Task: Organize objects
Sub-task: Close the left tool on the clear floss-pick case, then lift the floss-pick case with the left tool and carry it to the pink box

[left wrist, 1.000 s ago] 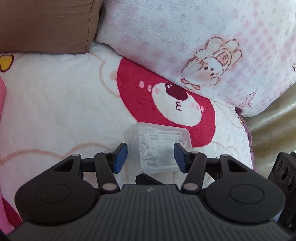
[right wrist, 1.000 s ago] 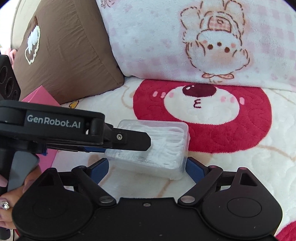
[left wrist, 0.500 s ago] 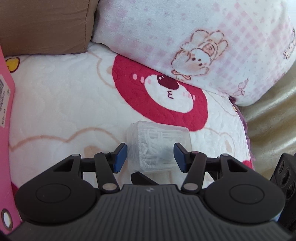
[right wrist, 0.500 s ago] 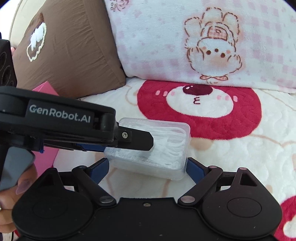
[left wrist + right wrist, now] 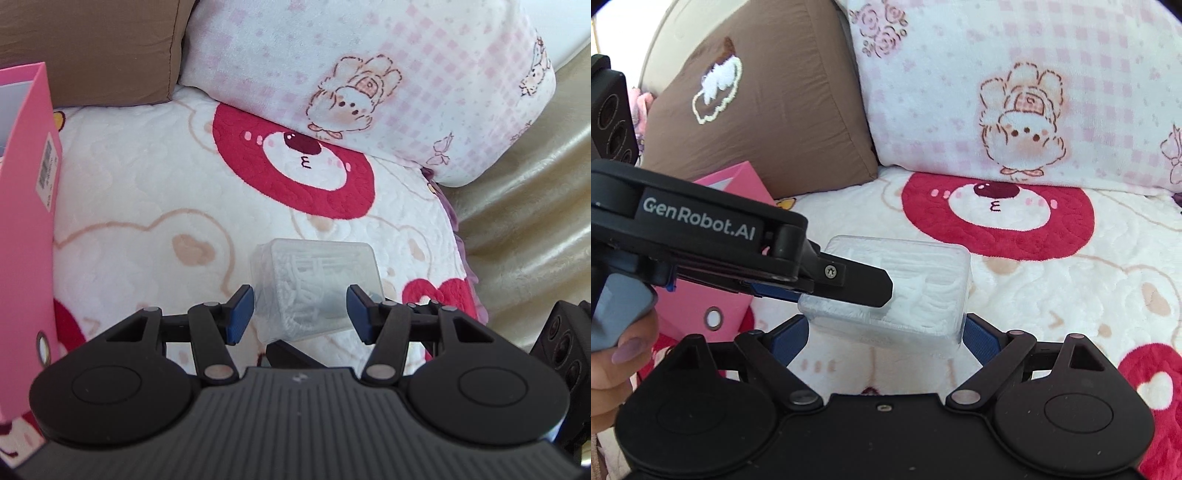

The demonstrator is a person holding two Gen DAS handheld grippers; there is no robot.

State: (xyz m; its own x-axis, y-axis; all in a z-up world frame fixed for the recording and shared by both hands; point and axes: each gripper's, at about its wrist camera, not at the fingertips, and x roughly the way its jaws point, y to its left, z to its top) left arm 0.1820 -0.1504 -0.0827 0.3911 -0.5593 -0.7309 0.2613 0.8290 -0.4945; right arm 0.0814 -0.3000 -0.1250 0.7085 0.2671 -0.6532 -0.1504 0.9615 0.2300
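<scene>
A clear plastic box of white floss picks (image 5: 317, 291) is held off the bear-print blanket (image 5: 147, 184). My left gripper (image 5: 300, 314) is shut on its short sides, blue pads touching. My right gripper (image 5: 884, 334) is shut on the same box (image 5: 923, 291), one pad at each long end. In the right wrist view the left gripper's black finger (image 5: 849, 282) crosses over the box's left part. A pink open box (image 5: 26, 221) stands at the left, also in the right wrist view (image 5: 735, 181).
A brown cushion (image 5: 768, 118) and a pink-checked bunny pillow (image 5: 1015, 92) lie behind on the blanket. A gold fabric surface (image 5: 528, 221) runs along the right side. A hand (image 5: 617, 358) holds the left gripper's handle.
Both grippers have lifted the floss box together and pulled back from the pillows. The pink box has come further into the left wrist view.
</scene>
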